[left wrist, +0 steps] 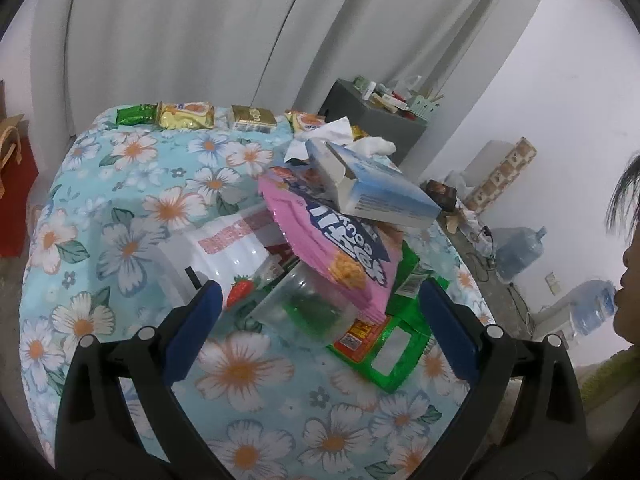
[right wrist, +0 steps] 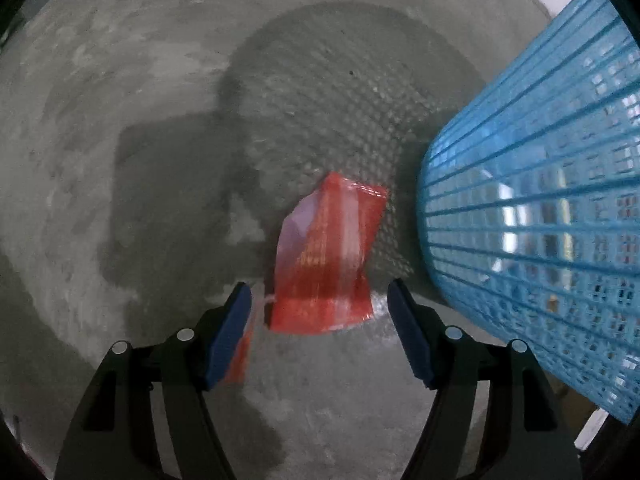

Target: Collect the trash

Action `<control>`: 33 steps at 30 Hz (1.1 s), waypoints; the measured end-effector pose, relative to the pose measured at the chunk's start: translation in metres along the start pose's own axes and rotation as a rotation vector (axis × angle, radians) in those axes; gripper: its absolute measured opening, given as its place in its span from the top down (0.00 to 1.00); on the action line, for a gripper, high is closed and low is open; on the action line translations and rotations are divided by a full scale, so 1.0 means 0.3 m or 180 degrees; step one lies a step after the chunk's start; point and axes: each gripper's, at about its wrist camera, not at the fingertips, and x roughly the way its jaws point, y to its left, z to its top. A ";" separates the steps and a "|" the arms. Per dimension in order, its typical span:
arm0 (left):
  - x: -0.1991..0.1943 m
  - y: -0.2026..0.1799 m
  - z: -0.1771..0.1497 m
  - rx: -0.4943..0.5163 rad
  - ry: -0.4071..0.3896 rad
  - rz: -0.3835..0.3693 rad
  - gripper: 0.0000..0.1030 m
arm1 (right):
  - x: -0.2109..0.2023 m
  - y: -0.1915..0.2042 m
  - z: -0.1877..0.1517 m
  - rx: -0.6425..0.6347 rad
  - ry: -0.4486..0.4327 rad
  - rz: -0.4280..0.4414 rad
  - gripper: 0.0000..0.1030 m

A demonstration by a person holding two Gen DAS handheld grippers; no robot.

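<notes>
In the left wrist view a heap of trash lies on the floral tablecloth [left wrist: 120, 208]: a pink snack bag [left wrist: 320, 236], a blue and white carton [left wrist: 384, 192] on top of it, a clear plastic cup [left wrist: 304, 308], a green wrapper [left wrist: 388, 352] and a clear strawberry-label container [left wrist: 224, 248]. My left gripper [left wrist: 319, 292] stands open just in front of the cup, holding nothing. In the right wrist view a red wrapper [right wrist: 324, 256] lies on the concrete floor beside a blue mesh basket [right wrist: 540, 200]. My right gripper [right wrist: 319, 286] points down over the wrapper, jaws wide, pads clear of it.
Wrapped snack packets [left wrist: 184, 114] line the table's far edge, with crumpled tissue [left wrist: 332, 132] near them. A grey cabinet [left wrist: 372, 120] carrying small items stands behind. Water jugs [left wrist: 516, 252] sit on the floor at right, a red bag [left wrist: 16, 184] at left. A person's head [left wrist: 628, 264] shows at the right edge.
</notes>
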 end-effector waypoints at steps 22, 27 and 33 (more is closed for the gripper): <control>0.004 0.017 -0.025 -0.0048 0.0013 0.0047 0.08 | -0.034 -0.086 -0.043 -0.0052 0.0104 0.0444 0.90; -0.010 0.038 -0.038 -0.0128 -0.0040 0.0001 0.08 | -0.303 -0.082 -0.133 -0.0433 -0.0269 0.1216 0.92; -0.020 0.054 -0.061 -0.0190 -0.0109 -0.0086 0.08 | -0.744 -0.237 -0.255 -0.0733 -0.0821 0.2069 0.92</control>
